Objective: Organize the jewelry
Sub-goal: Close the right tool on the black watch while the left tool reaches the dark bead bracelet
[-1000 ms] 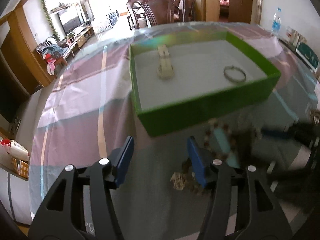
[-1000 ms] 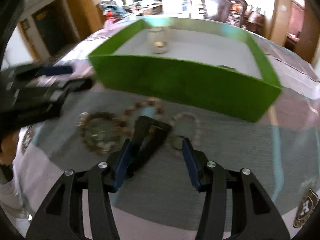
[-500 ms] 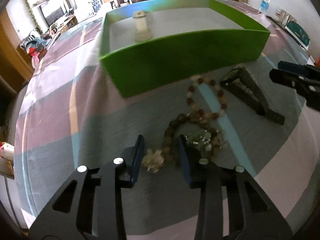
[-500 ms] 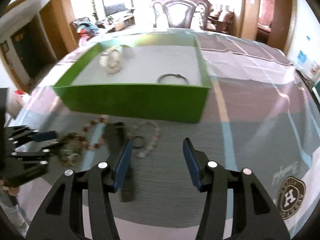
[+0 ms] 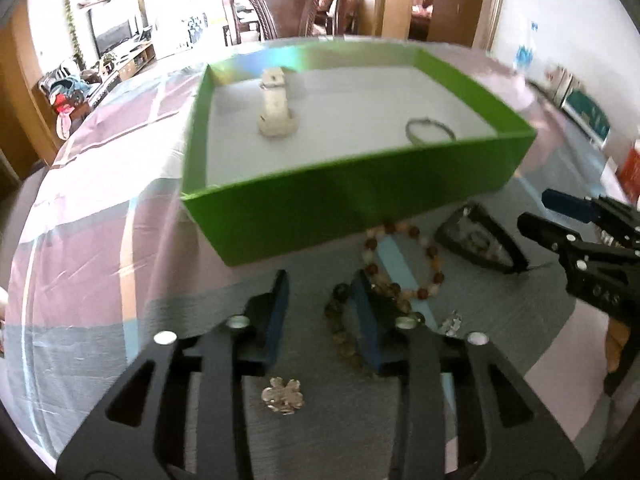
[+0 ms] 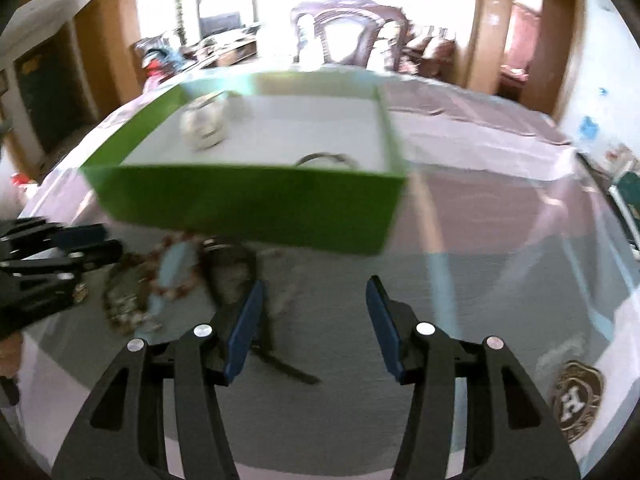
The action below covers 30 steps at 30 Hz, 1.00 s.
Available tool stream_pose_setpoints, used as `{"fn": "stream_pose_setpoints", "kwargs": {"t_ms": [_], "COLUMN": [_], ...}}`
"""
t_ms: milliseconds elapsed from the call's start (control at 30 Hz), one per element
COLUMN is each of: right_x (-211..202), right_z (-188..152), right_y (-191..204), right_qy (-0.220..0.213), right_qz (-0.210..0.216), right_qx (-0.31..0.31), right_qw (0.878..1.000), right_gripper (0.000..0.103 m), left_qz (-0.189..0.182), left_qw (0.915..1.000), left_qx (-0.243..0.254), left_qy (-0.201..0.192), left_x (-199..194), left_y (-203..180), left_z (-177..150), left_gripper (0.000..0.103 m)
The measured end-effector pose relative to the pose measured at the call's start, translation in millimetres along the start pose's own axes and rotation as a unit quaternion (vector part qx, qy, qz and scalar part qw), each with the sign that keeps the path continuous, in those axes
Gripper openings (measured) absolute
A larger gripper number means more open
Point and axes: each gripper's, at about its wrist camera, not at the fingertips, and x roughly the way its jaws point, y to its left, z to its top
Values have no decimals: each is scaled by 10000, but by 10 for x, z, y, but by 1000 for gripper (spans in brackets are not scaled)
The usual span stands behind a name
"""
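Note:
A green box (image 5: 500, 184) (image 6: 248, 200) holds a cream watch (image 5: 276, 112) (image 6: 204, 128) and a thin metal bangle (image 5: 430, 130) (image 6: 326, 159). In front of it lie a red-and-cream bead bracelet (image 5: 432, 260) (image 6: 172, 264), a dark bead bracelet (image 5: 340, 328), a black triangular clip (image 5: 480, 244) (image 6: 236, 276) and a silver flower brooch (image 5: 282, 396). My left gripper (image 5: 320, 312) is open and empty, low over the table, its right finger beside the dark beads. My right gripper (image 6: 314, 320) is open and empty, right of the clip; it also shows in the left wrist view (image 5: 560, 224).
A plaid cloth covers the round table (image 5: 100, 240). A carved wooden chair (image 5: 284, 8) stands beyond the box. A water bottle (image 5: 524, 52) and small boxes (image 5: 588, 116) sit at the far right. A round logo (image 6: 576, 396) marks the cloth near my right gripper.
My left gripper has opened wider and shifted, so the silver brooch now lies behind its fingertips. My right gripper has moved closer to the box and the clip.

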Motion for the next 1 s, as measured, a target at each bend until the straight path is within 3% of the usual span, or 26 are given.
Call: {"fn": "stream_pose_setpoints", "kwargs": {"t_ms": [200, 400, 567, 700, 833, 900, 1000], "right_x": [-54, 53, 64, 84, 111, 126, 72], "right_z": [-39, -134, -103, -85, -62, -53, -60], "right_y": [-12, 273, 244, 99, -16, -32, -5], "right_qy": [-175, -2, 121, 180, 117, 98, -59], "right_qz": [768, 653, 639, 557, 199, 217, 361], "right_qx": [139, -432, -401, -146, 84, 138, 102], "right_qw": [9968, 9969, 9971, 9982, 9997, 9996, 9993], "right_gripper": [54, 54, 10, 9, 10, 12, 27], "left_qz": [69, 101, 141, 179, 191, 182, 196], "left_qw": [9998, 9991, 9987, 9983, 9980, 9980, 9983], "left_qx": [166, 329, 365, 416, 489, 487, 460], "left_qy": [45, 247, 314, 373, 356, 352, 313], "left_x": [26, 99, 125, 163, 160, 153, 140], "left_y": [-64, -140, -153, -188, -223, -214, -205], "left_z": [-40, -101, -119, -138, -147, -149, -151], "left_gripper": [47, 44, 38, 32, 29, 29, 29]}}
